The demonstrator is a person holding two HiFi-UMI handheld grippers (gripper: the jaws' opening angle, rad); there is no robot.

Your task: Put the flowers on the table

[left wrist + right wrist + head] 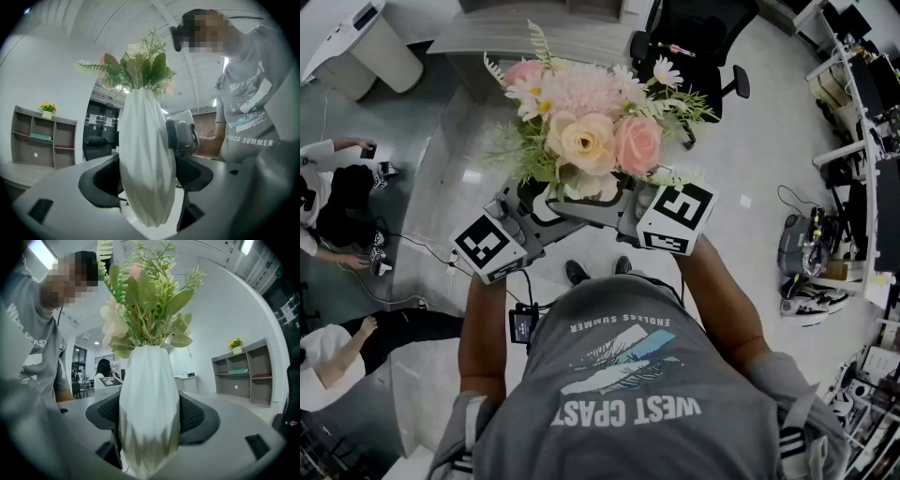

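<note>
A bouquet of pink, cream and white flowers stands in a white faceted vase, carried in the air in front of the person's chest. My left gripper clamps the vase from the left and my right gripper from the right. In the left gripper view the vase fills the gap between the dark pads, leaning slightly. In the right gripper view the vase stands upright between both pads, with green leaves above it. The vase's base is hidden.
A grey table lies ahead beyond the flowers, with a black office chair to its right. Seated people and floor cables are at the left. Equipment and desks crowd the right. A shelf unit stands by the wall.
</note>
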